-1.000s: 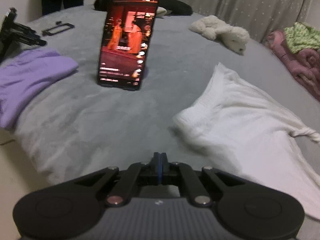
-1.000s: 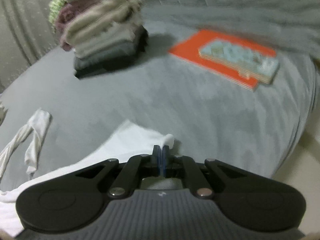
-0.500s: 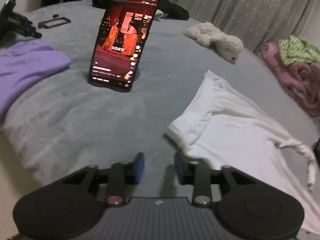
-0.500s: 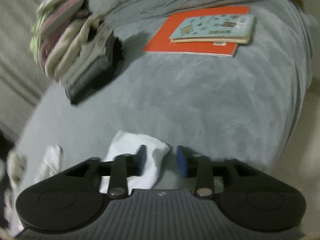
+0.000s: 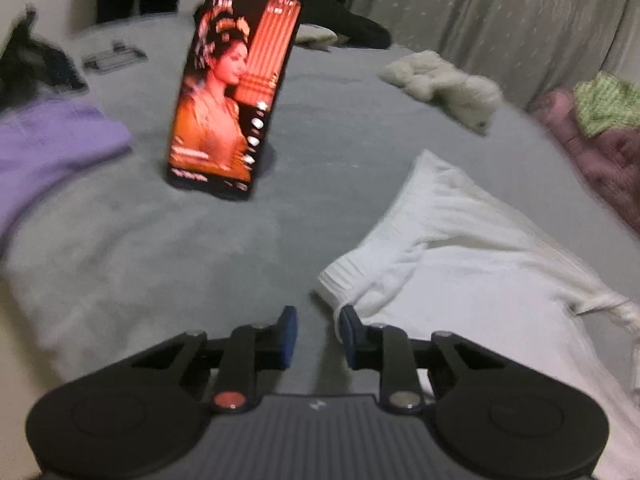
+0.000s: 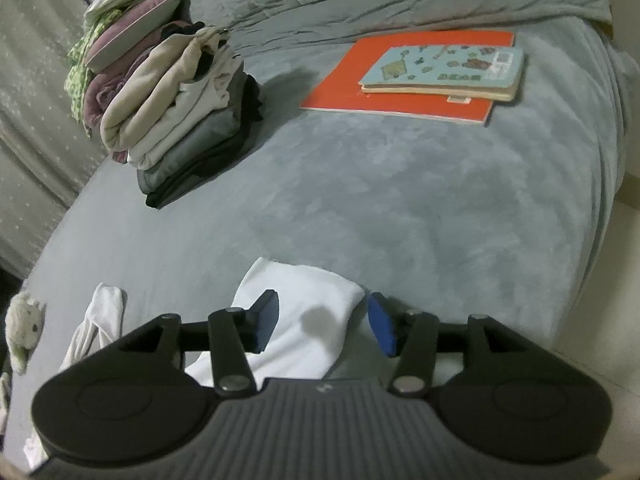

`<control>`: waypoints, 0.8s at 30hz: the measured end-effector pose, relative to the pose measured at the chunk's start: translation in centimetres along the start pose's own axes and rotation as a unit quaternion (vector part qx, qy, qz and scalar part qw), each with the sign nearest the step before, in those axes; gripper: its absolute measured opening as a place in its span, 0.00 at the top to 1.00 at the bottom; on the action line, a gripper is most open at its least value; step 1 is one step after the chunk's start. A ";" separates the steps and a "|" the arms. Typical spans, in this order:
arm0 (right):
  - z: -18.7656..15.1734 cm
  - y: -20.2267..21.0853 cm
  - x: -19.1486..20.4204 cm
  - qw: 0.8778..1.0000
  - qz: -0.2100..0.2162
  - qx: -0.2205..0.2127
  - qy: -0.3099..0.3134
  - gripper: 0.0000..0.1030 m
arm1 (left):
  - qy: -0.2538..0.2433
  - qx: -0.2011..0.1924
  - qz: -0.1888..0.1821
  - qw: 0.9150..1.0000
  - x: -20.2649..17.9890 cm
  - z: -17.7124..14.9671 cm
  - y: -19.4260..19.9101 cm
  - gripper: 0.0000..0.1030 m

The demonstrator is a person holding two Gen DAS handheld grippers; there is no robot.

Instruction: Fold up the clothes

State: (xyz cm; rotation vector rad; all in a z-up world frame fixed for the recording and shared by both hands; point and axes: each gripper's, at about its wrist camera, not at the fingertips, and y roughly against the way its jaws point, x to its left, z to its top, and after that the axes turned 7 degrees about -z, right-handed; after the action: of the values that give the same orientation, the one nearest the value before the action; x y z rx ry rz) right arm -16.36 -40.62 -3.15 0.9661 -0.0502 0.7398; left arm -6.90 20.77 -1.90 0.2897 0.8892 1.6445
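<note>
So the white garment (image 5: 492,264) is lying spread on the grey bed (image 5: 200,248), no longer pinched. Both grippers were clamped shut a second ago. Now the right gripper (image 6: 320,322) is opening over one corner, pads off the cloth, while the left gripper (image 5: 316,334) is closing again beside the ribbed hem, nothing between its jaws. Looks like they're lining up the next fold.
</note>
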 end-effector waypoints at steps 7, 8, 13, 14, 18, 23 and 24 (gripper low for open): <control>-0.5 1.4 2.5 0.994 -0.010 -0.049 0.097 0.43 | -0.063 -0.068 -0.007 0.996 -3.2 0.0 2.1 0.58; -0.7 1.5 3.2 0.991 -0.007 -0.050 0.121 0.41 | -0.077 -0.073 -0.010 0.994 -3.9 0.0 2.2 0.53; -2.1 1.5 7.5 0.970 0.038 -0.034 0.237 0.41 | -0.139 -0.069 -0.052 0.987 -8.0 0.3 1.7 0.42; -2.3 1.5 8.4 0.966 0.055 -0.027 0.252 0.41 | -0.148 -0.067 -0.062 0.985 -8.9 0.3 1.5 0.41; -2.8 1.0 11.3 0.953 0.130 0.015 0.274 0.41 | -0.193 -0.056 -0.093 0.975 -12.1 0.0 0.7 0.26; -2.6 -0.6 14.6 0.948 0.177 0.051 0.258 0.41 | -0.237 -0.060 -0.109 0.964 -15.4 -0.4 -0.6 0.18; -2.7 -1.0 15.4 0.947 0.185 0.057 0.258 0.41 | -0.245 -0.066 -0.110 0.961 -16.0 -0.5 -0.9 0.17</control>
State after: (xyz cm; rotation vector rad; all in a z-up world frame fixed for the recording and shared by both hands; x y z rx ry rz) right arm -4.90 -30.44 -0.01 0.8536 0.2797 1.3386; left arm -1.96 5.87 1.52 0.4644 0.4169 1.3317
